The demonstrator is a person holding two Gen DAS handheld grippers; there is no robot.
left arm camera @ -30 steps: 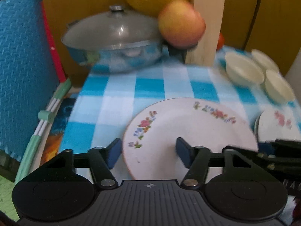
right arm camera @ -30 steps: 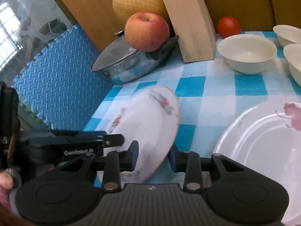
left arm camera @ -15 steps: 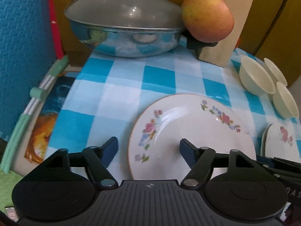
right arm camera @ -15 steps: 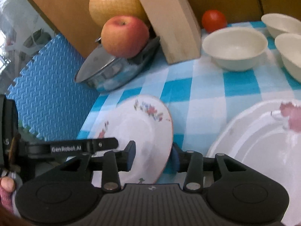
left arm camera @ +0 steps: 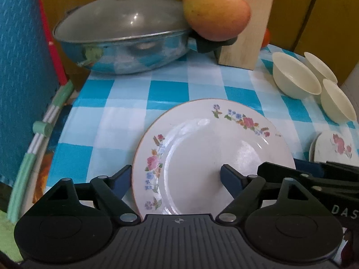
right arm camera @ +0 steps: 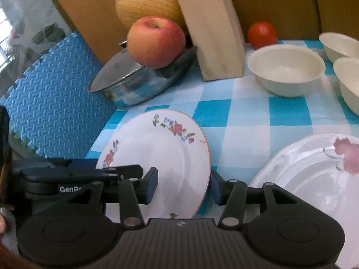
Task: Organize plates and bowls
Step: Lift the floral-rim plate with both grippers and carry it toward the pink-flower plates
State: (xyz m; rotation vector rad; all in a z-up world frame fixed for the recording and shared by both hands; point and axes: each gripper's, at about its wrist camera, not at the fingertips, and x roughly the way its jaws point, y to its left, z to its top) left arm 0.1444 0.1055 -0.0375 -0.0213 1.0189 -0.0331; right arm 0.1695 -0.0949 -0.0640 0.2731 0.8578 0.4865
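Right claw (right arm camera: 182, 185): closed on the rim of the flowered plate (right arm camera: 157, 154), held tilted above the checked cloth (right arm camera: 246, 103).
Left claw (left arm camera: 175, 179): spread wide around the plate's near edge, gripping nothing.
Second plate (right arm camera: 314, 179): flat, just right of the held one.
Bowls (right arm camera: 285, 69): three, loose at the back right.
Progress: early; plates unstacked, bowls not nested.

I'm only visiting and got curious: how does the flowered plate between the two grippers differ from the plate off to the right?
The garland plate has a smooth round gold-edged rim; the rose plate has a wavy rim. The garland plate carries small multicoloured flower sprays; the rose plate shows one pink bloom. The garland plate sits between gripper fingers; the rose plate lies untouched on the cloth. Both are glossy white.
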